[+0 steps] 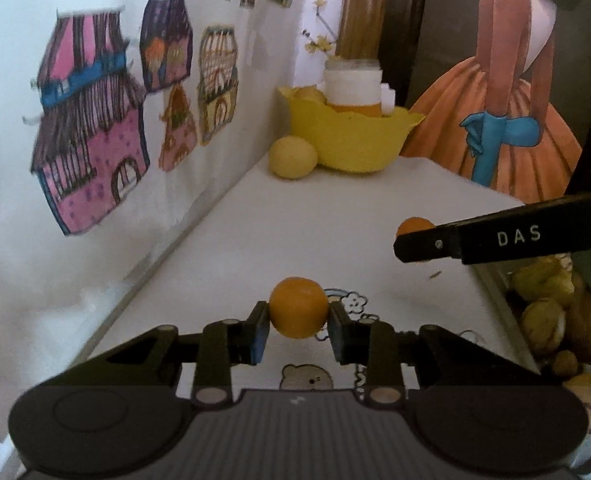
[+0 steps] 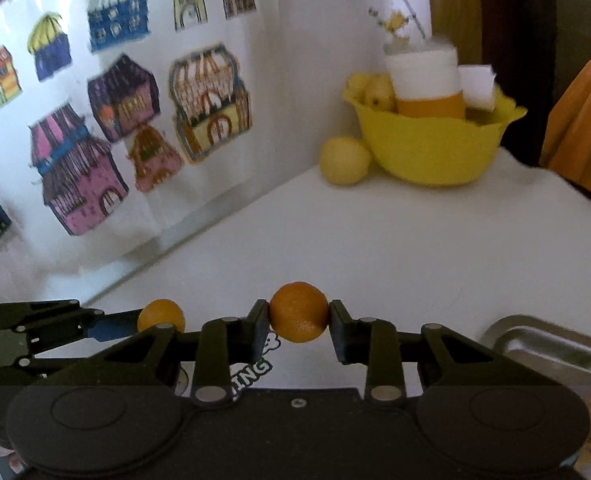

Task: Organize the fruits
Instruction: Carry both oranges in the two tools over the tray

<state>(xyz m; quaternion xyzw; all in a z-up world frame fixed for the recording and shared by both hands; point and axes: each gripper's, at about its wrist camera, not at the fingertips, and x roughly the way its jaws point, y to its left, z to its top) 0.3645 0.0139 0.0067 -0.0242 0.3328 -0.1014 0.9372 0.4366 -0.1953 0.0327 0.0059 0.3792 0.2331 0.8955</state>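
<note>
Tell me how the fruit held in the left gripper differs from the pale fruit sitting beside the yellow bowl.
The small orange fruit is deep orange; the pale yellow fruit is a washed-out lemon colour. The orange fruit is clamped between the pads of the left gripper, above the white table; the pale one rests on the table against the yellow bowl. The orange one sits near the table's front, the pale one by the back wall. Both look roundish.

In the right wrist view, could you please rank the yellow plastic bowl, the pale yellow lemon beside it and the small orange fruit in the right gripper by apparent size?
1. Yellow plastic bowl, clearly largest.
2 and 3. Pale yellow lemon and small orange fruit held by the right gripper look alike; the fruit is far nearer the camera, so unranked.
</note>
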